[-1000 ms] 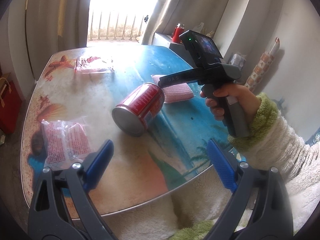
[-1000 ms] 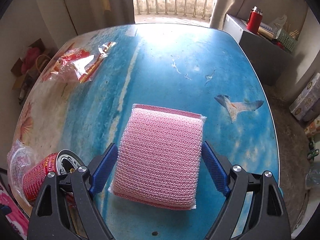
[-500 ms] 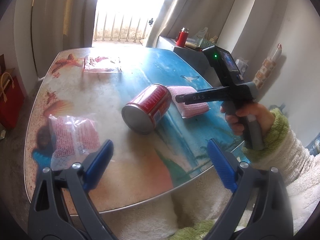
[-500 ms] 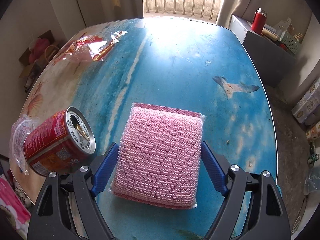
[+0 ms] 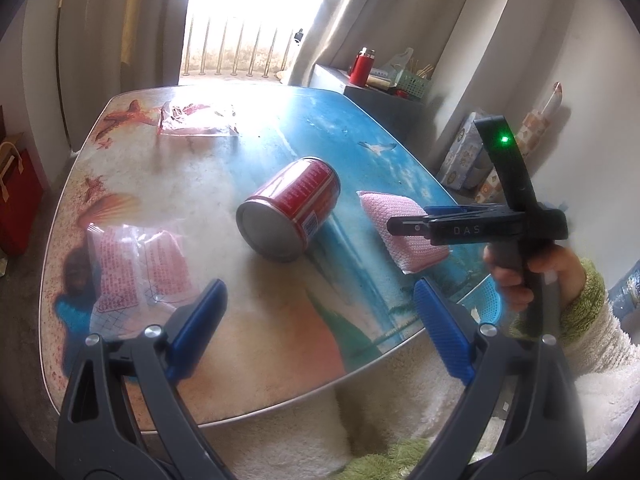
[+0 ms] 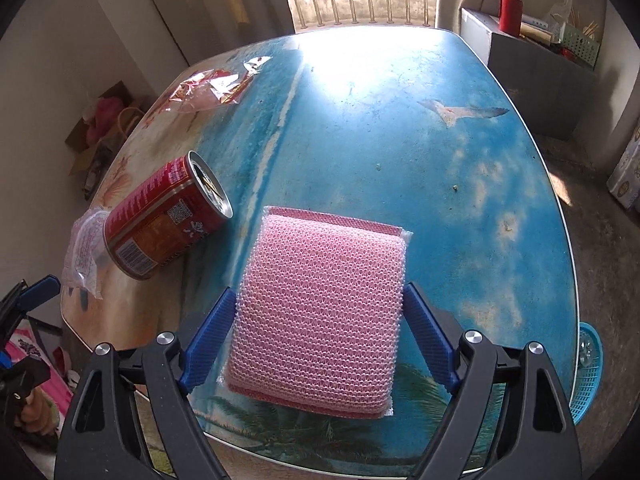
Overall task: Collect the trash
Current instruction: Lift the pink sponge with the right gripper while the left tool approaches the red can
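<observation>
From the left wrist, the left gripper [image 5: 316, 320] hangs spread and empty, the red can [image 5: 289, 209] on its side ahead on the counter [image 5: 260, 368]; from the right wrist, the right gripper [image 6: 316, 340] pinches the pink sponge [image 6: 320, 312], which runs lengthwise straight ahead.

Pink netted sponge [image 6: 320, 308], red can [image 5: 290, 208] with white print, blue beach-scene table [image 6: 400, 128] with gull and shells, blue ribbed gripper pads [image 6: 210, 340]
</observation>
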`<state>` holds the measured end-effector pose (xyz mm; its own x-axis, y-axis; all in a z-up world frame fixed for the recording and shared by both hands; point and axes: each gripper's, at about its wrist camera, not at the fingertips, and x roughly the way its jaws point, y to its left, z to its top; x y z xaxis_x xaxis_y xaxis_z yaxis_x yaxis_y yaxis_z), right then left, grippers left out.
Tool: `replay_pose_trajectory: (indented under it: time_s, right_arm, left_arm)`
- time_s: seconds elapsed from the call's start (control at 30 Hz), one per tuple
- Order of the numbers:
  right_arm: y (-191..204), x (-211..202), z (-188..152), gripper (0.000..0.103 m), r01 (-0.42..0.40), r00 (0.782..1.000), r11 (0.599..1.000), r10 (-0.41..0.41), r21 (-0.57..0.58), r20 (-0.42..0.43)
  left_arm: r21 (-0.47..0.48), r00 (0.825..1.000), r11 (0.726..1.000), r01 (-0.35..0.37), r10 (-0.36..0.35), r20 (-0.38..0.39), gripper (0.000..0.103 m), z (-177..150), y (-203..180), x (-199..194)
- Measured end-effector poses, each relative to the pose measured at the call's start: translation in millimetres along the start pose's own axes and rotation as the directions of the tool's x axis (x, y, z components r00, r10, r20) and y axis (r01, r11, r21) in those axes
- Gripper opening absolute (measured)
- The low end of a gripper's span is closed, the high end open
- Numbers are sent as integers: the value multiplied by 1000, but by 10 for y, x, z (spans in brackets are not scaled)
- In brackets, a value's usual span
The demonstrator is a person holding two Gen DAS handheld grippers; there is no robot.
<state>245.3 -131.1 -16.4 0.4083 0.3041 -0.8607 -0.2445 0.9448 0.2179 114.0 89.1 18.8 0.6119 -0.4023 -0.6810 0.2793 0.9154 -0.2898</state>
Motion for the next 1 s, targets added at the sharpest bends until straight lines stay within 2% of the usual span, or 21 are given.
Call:
replay_pose_trajectory:
  time_s: [0.1, 0.23, 0.53, 0.7, 0.83, 1.0]
  right_arm:
    - [-24, 73, -2, 85, -30, 999, 999, 31, 40, -20]
    - [45, 143, -38, 87, -2, 999, 1000, 3, 15, -39]
    - [230, 77, -116, 87, 121, 993, 991, -120, -52, 23]
    - [306, 74, -159, 87, 177, 984, 981, -174, -83, 50]
    - [309, 87, -199, 87, 186, 982, 979, -182, -87, 55]
    - [240, 71, -248, 81, 190, 981, 979, -186, -72, 55]
  left_arm:
    - [-5, 1000, 1000, -8, 8, -3, 90, 0, -4, 13]
    - [-10, 1000, 1000, -19, 19, -8, 90, 6, 0, 29]
    - [-14, 999, 999, -49, 49, -17, 90, 41, 4, 60]
    - [2, 998, 998, -61, 61, 29, 90, 261, -40, 36]
    - [48, 990, 991, -124, 121, 73, 90, 521, -97, 99]
    - [101, 983, 978, -182, 178, 46, 90, 746, -127, 365]
